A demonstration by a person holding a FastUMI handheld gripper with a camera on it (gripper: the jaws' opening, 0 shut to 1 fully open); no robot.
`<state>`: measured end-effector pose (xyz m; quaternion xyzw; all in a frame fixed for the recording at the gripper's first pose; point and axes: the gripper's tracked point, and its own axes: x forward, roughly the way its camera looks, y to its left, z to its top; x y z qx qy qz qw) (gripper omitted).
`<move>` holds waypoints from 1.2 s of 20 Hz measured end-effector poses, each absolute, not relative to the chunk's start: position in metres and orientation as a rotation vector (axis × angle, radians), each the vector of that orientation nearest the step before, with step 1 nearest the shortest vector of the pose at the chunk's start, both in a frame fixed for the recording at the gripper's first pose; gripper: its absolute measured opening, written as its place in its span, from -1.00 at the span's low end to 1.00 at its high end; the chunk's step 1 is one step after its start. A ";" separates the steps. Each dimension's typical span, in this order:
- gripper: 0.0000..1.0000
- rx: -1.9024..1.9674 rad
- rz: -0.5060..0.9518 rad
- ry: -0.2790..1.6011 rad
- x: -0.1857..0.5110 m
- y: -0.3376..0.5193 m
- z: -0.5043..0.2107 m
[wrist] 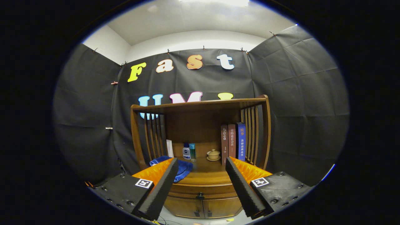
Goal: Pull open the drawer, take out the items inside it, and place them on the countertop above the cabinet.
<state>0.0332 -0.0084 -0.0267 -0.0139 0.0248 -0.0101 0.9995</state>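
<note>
The gripper is hanging wide open and gripping nothing, its fingers framing the closed drawer sitting just under the countertop's front edge.

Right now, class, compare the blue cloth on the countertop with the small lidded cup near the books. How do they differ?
The blue cloth lies soft and crumpled at the countertop's left, beside the gripper's left finger; the lidded cup stands upright on a saucer further back, nearer the books. The cloth is bright blue and spread wide; the cup is pale beige and compact. Both rest on the wooden countertop. The gripper is open, holding nothing.
</note>
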 end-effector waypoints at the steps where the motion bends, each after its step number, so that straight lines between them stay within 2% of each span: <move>1: 0.97 -0.021 -0.018 0.056 0.037 -0.009 -0.032; 8: 0.97 0.000 -0.018 0.122 0.073 -0.009 -0.094; 16: 0.97 -0.008 0.005 0.299 0.112 -0.004 -0.224; 24: 0.92 0.006 -0.039 0.511 0.136 -0.021 -0.342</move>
